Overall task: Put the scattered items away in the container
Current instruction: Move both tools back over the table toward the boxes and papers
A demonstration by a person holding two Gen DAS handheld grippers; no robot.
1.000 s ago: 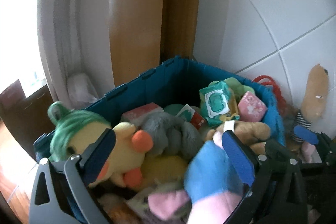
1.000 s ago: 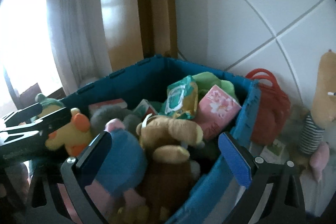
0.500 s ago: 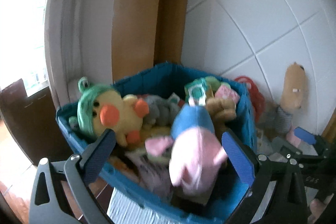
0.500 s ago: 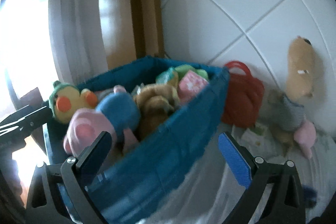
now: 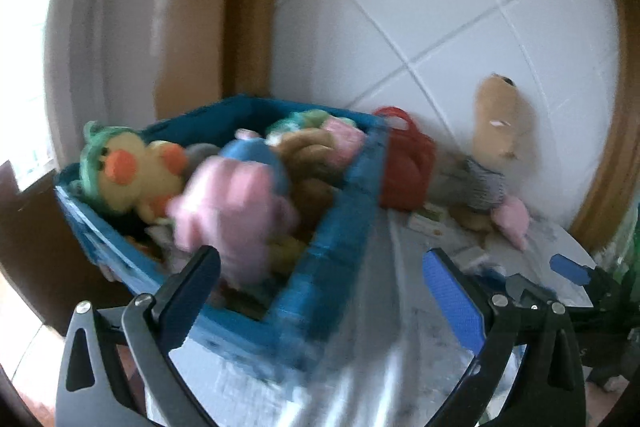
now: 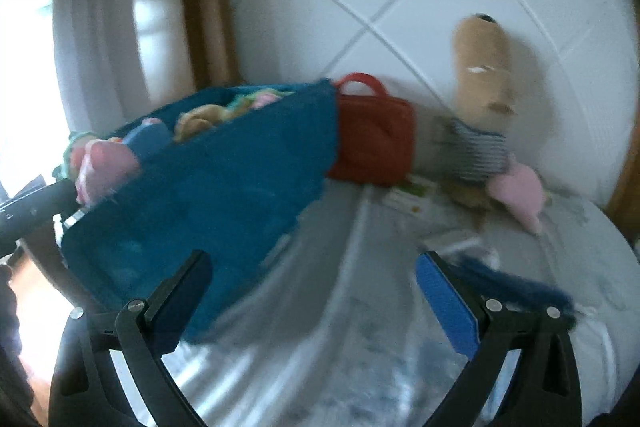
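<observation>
Fingers of the left gripper [image 5: 320,287], blue-padded on black frames, are spread wide and grip nothing; those of the right gripper [image 6: 312,291] are equally wide and empty. Blue fabric container [image 5: 332,239], rectangular and soft-walled, stands on the left part of a white cloth-covered table [image 6: 360,347], packed with plush: a yellow duck toy with green hair [image 5: 128,171] and a pink-and-blue soft toy [image 5: 236,207]. Outside it, along the tiled wall: a red handled bag [image 6: 376,139] touching the container, and a tan plush in a striped shirt [image 6: 480,95] leaning upright. Motion blur softens detail.
</observation>
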